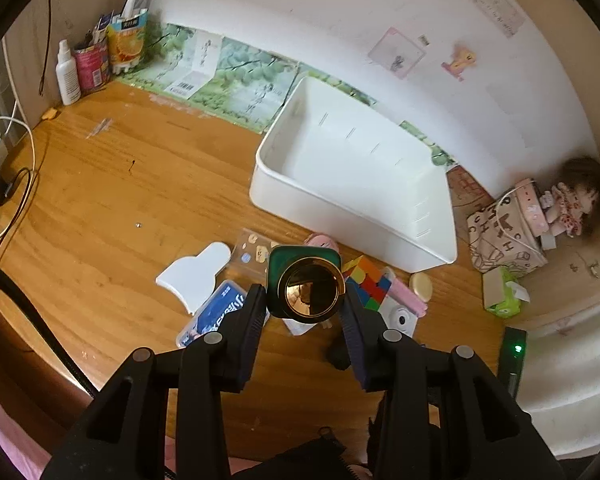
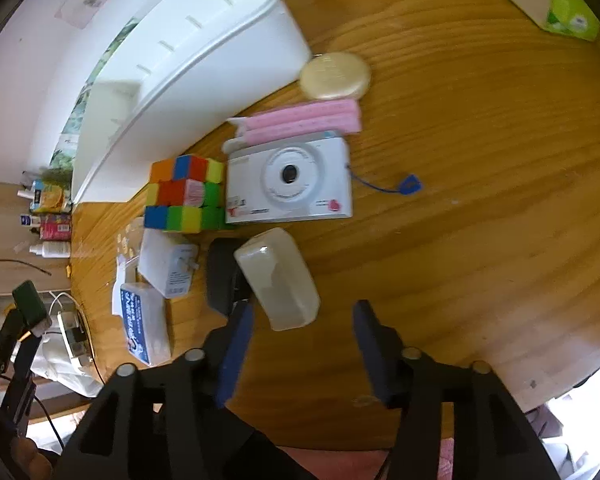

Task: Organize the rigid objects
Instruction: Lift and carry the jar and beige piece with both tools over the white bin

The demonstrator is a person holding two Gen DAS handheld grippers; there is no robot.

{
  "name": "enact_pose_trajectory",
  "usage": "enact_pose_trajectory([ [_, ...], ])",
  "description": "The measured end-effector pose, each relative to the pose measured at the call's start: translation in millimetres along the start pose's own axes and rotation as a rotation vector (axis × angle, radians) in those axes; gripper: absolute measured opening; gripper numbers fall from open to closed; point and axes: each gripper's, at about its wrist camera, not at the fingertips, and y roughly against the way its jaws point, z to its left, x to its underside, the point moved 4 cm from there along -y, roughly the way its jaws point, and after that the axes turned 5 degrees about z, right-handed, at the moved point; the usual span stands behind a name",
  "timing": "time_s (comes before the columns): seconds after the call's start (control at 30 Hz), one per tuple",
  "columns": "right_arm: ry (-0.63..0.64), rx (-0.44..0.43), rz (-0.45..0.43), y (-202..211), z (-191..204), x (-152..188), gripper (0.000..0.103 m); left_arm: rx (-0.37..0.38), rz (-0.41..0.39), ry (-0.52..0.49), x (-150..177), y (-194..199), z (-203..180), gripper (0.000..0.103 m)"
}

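The left hand-held gripper squeezes a green bottle with a gold cap above the pile on the tabletop, near the empty white bin, and it could slip and fall, while the right hand-held gripper, open and empty, might bump the cream bar.

The camera lay just right of the puzzle cube, both in front of the bin; a round tin sat behind the camera
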Motion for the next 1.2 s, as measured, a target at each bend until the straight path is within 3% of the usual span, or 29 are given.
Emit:
enact_pose_trajectory([
  [0.33, 0.010, 0.054, -0.015, -20, 8, -19, 0.053, 0.051, -0.103, -0.052, -7, 27, 5, 0.041],
  [0.47, 0.016, 0.063, -0.022, -23, 11, -22, 0.030, 0.027, -0.117, -0.049, -10, 30, 11, 0.041],
  [0.8, 0.018, 0.095, -0.069, -18, 19, -26, 0.029, 0.021, -0.122, -0.049, -23, 32, 22, 0.041],
  [1.2, 0.014, 0.129, -0.212, 39, 10, -29, 0.029, 0.104, -0.097, -0.121, -52, 20, -3, 0.041],
])
